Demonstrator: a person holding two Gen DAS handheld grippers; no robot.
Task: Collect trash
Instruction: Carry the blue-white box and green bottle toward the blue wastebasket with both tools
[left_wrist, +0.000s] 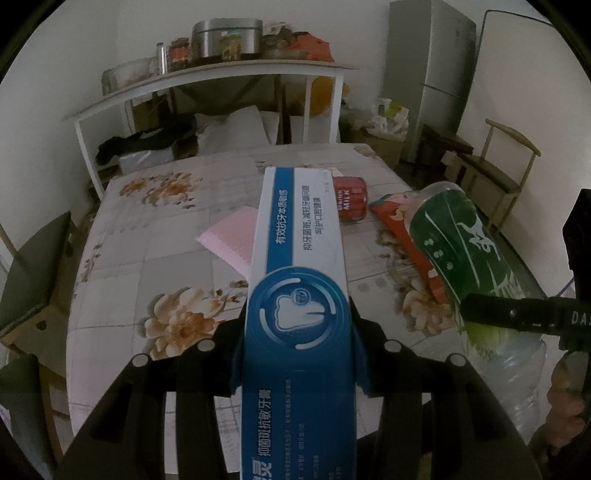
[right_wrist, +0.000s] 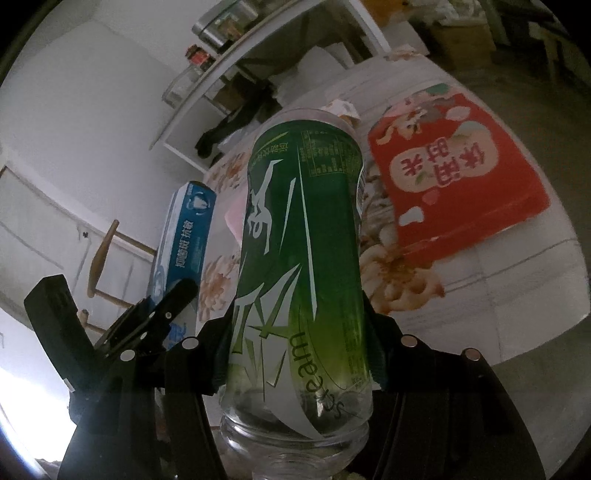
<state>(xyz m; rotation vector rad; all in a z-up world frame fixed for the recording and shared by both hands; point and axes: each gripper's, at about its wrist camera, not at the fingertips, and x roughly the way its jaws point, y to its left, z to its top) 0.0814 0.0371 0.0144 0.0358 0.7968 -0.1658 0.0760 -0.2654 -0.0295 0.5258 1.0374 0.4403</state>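
Above floral table (left_wrist: 122, 266), left tongs (left_wrist: 297, 332) clamp toothpaste box (left_wrist: 299, 236); right tongs (right_wrist: 299, 347) clamp empty green-labelled bottle (right_wrist: 303, 236).

"Scream" on green bottle (right_wrist: 303, 266); "MILK" on red can (left_wrist: 350, 199)

The right gripper (right_wrist: 297, 350) clamps a clear plastic bottle (right_wrist: 301, 258) with a green label, its two black jaws pressing the bottle's sides low on the label. To the left, the left gripper (right_wrist: 162, 321) grips a blue-and-white toothpaste box (right_wrist: 184, 236) (Chinese lettering runs along its side). Beyond the bottle lies a red snack bag (right_wrist: 454, 177) on the floral tablecloth (right_wrist: 498, 273). A white shelf (right_wrist: 221, 74) with jars stands against the far wall.
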